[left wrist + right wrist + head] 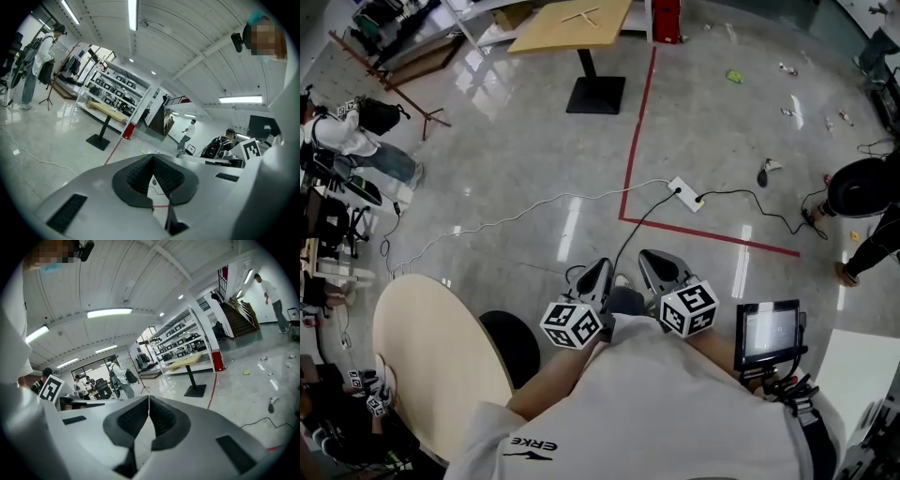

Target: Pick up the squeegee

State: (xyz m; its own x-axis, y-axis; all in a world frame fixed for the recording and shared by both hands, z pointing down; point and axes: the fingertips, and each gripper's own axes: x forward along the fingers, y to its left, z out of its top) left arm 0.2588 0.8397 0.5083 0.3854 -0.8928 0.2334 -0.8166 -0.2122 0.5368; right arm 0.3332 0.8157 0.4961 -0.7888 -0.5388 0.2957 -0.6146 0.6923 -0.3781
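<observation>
Looking for the squeegee, we can't pin it down for sure. The only candidate is a small dark thing (pixel 766 172) with a pale end, lying on the floor (pixel 516 159) well ahead of both sets of fingers and off to their right, beyond the red tape line (pixel 637 122). It's too small to call.

Nothing sits between either pair of fingers. The left gripper (pixel 596 274) has its fingers pressed tip to tip and is empty. The right gripper (pixel 664 265) is the same, fingers together and holding nothing. Both sit side by side close to our body, pointing forward and slightly down over the floor.

A black cable (pixel 649 217) runs ahead of the fingers to a white power strip (pixel 685 194). A round table (pixel 431 356) is behind and left of the left fingers, and a screen (pixel 769 330) is right of the right fingers.

We judge the step as search and approach, with pickup not started. Next we need to confirm the target, close the gap, lower one gripper, spread its fingers before reaching the handle, then clamp on it.
</observation>
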